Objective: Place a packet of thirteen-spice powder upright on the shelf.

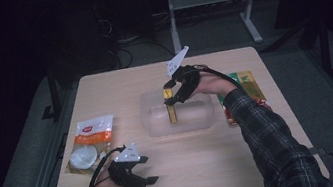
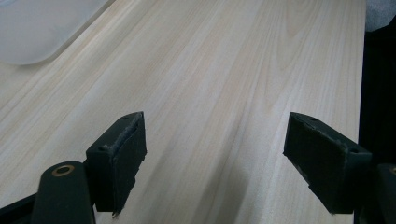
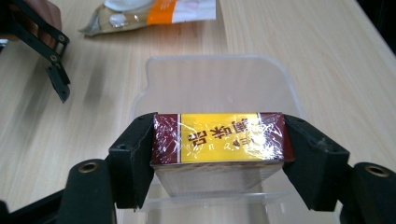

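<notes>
A yellow and dark red box (image 3: 218, 139), wrapped in clear film, is clamped end to end in the right gripper (image 3: 218, 154) and hangs over a clear plastic tub (image 1: 179, 116) at the middle of the tabletop (image 1: 118, 88) — its lower end dips inside the tub's rim. Right of the tub lies a green and gold packet (image 1: 248, 85). At the near left the left gripper (image 1: 137, 176) rests low with jaws wide apart and nothing between them — beyond it lies an orange and white bag (image 1: 89, 143)
</notes>
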